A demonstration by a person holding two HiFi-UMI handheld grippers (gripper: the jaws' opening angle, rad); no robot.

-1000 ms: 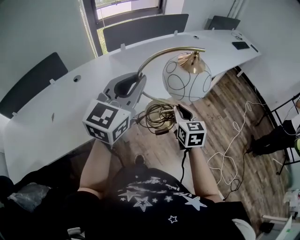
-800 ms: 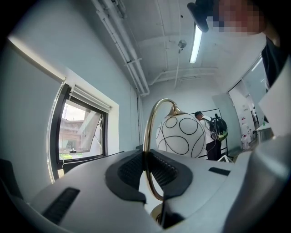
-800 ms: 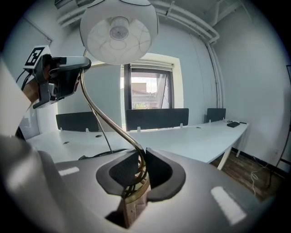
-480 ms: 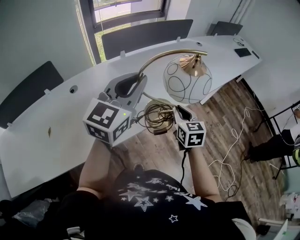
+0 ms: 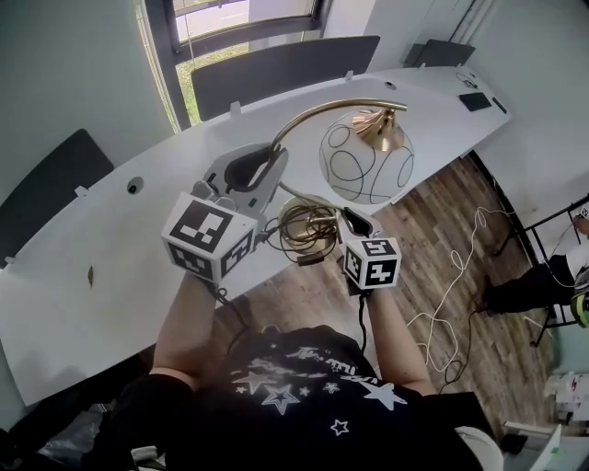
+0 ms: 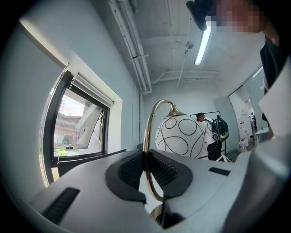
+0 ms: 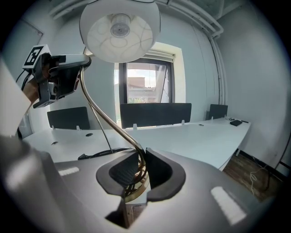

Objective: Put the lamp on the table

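Observation:
The lamp has a brass arched stem [image 5: 317,112], a white globe shade [image 5: 366,156] with black circles, and a brass base [image 5: 304,228] with cord coiled on it. It hangs in the air over the near edge of the white curved table [image 5: 120,248]. My left gripper [image 5: 271,166] is shut on the stem [image 6: 146,150] low on its arc, with the globe [image 6: 179,136] beyond. My right gripper [image 5: 348,219] is shut on the base [image 7: 136,189] where the stem [image 7: 104,116] rises. The shade [image 7: 120,29] is overhead there, the left gripper [image 7: 59,79] at upper left.
Dark chairs [image 5: 276,69] stand behind the table under a window [image 5: 230,18]. A black flat object [image 5: 474,101] lies on the table's far right end. White cable [image 5: 460,285] trails over the wood floor at the right, near a person [image 5: 552,276]. Another person [image 6: 207,132] stands far off.
Both grippers keep the same hold on the lamp. In the head view the table and chairs have slid a little down and left, while the lamp stays in about the same spot.

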